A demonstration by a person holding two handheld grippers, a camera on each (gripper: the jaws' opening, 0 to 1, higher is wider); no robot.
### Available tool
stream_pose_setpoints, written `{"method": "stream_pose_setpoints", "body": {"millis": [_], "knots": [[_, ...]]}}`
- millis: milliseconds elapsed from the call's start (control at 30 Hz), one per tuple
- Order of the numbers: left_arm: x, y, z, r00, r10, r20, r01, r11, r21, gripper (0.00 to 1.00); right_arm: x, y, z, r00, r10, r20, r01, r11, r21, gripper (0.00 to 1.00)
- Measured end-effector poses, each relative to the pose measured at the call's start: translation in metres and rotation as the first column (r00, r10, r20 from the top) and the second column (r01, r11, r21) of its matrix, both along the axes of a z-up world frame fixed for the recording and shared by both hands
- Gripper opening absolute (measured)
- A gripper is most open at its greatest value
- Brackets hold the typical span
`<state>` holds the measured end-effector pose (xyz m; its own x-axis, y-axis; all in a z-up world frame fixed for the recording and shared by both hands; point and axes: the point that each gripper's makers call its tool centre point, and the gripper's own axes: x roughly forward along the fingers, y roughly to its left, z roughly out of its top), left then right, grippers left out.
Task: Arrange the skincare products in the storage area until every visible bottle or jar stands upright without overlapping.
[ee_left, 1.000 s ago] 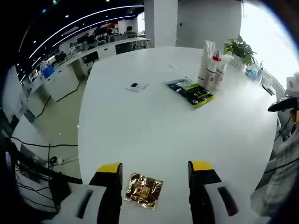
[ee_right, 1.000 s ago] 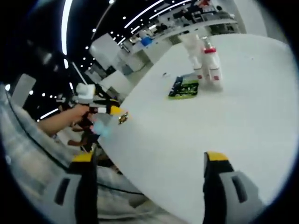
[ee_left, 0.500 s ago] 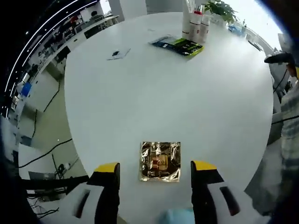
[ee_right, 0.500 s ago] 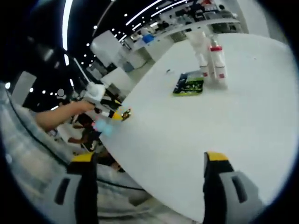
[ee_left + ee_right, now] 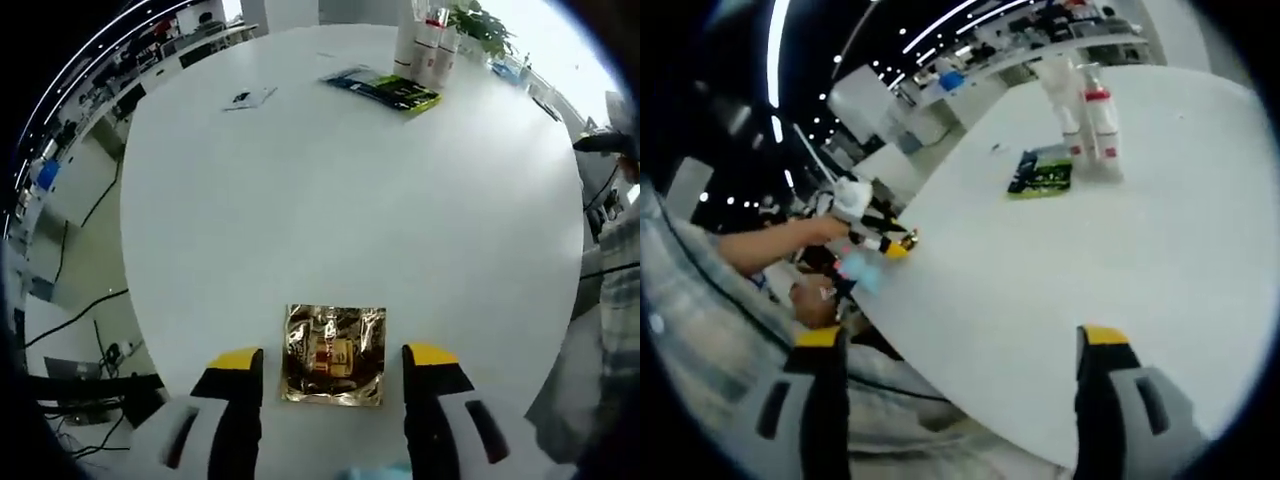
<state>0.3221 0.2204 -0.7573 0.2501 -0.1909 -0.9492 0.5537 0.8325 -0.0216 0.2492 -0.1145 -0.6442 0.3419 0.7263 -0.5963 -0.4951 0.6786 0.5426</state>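
Tongs, two sets, one per hand. Left gripper (image 5: 332,362): jaws spread wide, straddling the gold foil sachet (image 5: 334,354), which lies flat on the white table (image 5: 350,200) near its edge, between the yellow tips but touched by neither so far as can be seen. Right gripper (image 5: 962,340): jaws likewise spread, holding nothing, hovering off the table's near rim.

Items, largest first.

1. White table: round, broad, mostly bare.
2. Standing bottles (image 5: 428,48): a small cluster, pale with red tops, upright at the far side, close together; whether they touch cannot be told. In the right gripper view they stand just behind item 3 (image 5: 1088,125).
3. Dark green-and-black packets (image 5: 383,90): lying flat just beside the bottles.
4. Gold foil sachet: as above.
5. Small flat packet (image 5: 247,97): white with a dark mark, lying alone, well apart from the rest.

Change noted: a second ago the sachet sat at the very bottom of the left gripper view, half below the jaw tips; the left gripper has since tipped down over it and now frames it squarely. Judged meaning: a pick of the sachet is being lined up, closing not yet begun; tidying toward the bottle cluster is barely started.
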Motion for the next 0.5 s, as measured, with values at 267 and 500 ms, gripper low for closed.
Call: {"method": "stream_pose_setpoints", "body": {"millis": [267,500], "knots": [[0.000,0.000,0.001,1.000,0.003,0.003,-0.003,1.000,-0.008,0.40,0.005,0.019,-0.001,0.999,0.037,0.000,-0.037,0.999,0.012,0.92],[0.001,-0.001,0.000,1.000,0.008,0.009,-0.008,1.000,-0.012,0.39,0.005,0.022,-0.003,0.999,0.053,-0.002,-0.053,0.998,0.019,0.92]]}}
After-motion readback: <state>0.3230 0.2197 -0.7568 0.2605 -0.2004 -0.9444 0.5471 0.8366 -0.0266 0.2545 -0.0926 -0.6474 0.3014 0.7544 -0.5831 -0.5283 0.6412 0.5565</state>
